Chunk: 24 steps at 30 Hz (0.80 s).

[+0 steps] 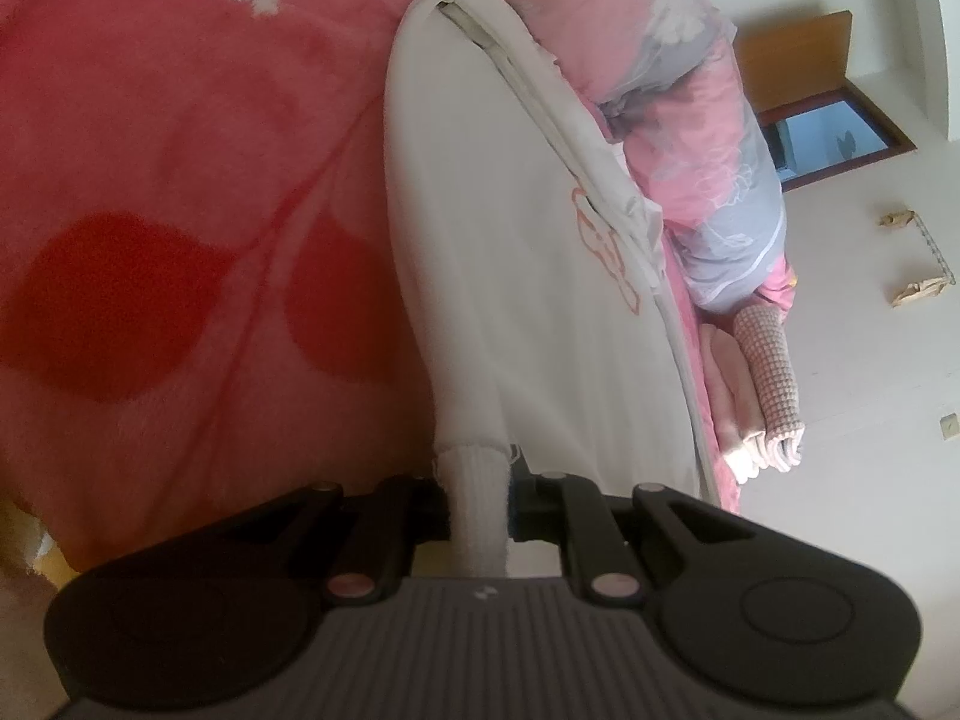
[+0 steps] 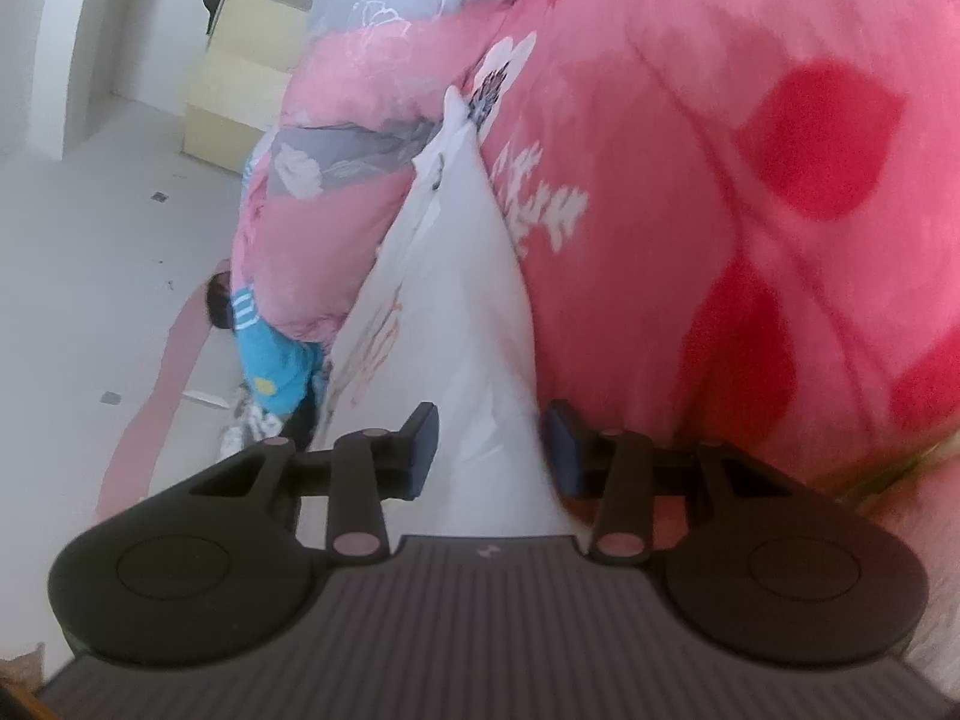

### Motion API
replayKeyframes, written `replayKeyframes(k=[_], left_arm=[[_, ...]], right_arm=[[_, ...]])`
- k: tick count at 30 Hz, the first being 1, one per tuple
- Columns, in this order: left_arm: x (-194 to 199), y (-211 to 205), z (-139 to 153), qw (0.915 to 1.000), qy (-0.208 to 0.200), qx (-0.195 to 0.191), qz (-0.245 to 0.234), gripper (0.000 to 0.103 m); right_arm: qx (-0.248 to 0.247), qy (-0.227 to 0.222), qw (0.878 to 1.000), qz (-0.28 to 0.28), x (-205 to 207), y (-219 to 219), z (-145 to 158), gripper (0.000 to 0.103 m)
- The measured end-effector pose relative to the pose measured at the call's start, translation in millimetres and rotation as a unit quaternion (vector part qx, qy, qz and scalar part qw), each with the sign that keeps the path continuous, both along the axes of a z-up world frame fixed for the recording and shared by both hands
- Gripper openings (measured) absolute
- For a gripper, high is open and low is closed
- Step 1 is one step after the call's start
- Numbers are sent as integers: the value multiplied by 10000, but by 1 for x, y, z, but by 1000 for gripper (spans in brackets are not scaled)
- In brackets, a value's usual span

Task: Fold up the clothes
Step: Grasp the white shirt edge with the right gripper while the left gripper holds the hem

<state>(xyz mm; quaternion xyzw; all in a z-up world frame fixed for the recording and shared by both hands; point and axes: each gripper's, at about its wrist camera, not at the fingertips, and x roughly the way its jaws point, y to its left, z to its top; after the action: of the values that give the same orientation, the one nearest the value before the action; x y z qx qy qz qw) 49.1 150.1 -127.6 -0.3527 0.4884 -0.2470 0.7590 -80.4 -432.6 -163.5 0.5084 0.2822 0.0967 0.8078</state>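
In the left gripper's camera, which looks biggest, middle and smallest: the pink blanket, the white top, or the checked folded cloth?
1. pink blanket, biggest.
2. white top, though it lies nearer the camera.
3. checked folded cloth, smallest, but farther away.

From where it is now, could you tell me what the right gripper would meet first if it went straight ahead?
The right gripper would run into the white garment, whose cloth already lies between its fingers; whether they press on it is unclear.

Left tongs (image 1: pixel 478 507) pinch the white garment's (image 1: pixel 510 276) ribbed cuff (image 1: pixel 477 480).
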Motion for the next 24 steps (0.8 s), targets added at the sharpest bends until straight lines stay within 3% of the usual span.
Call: replayKeyframes(k=[7, 15, 24], left_arm=[[-4, -6, 10, 9990, -276, 336, -118, 10], [-19, -1, 32, 9971, -653, 383, -105, 7], [-43, 14, 62, 9942, -1022, 301, -145, 6]], right_arm=[[-300, 18, 9994, 141, 20, 12, 8, 5], [-866, -676, 9935, -288, -24, 49, 47, 4], [-842, -1284, 9880, -176, -68, 55, 78, 3]])
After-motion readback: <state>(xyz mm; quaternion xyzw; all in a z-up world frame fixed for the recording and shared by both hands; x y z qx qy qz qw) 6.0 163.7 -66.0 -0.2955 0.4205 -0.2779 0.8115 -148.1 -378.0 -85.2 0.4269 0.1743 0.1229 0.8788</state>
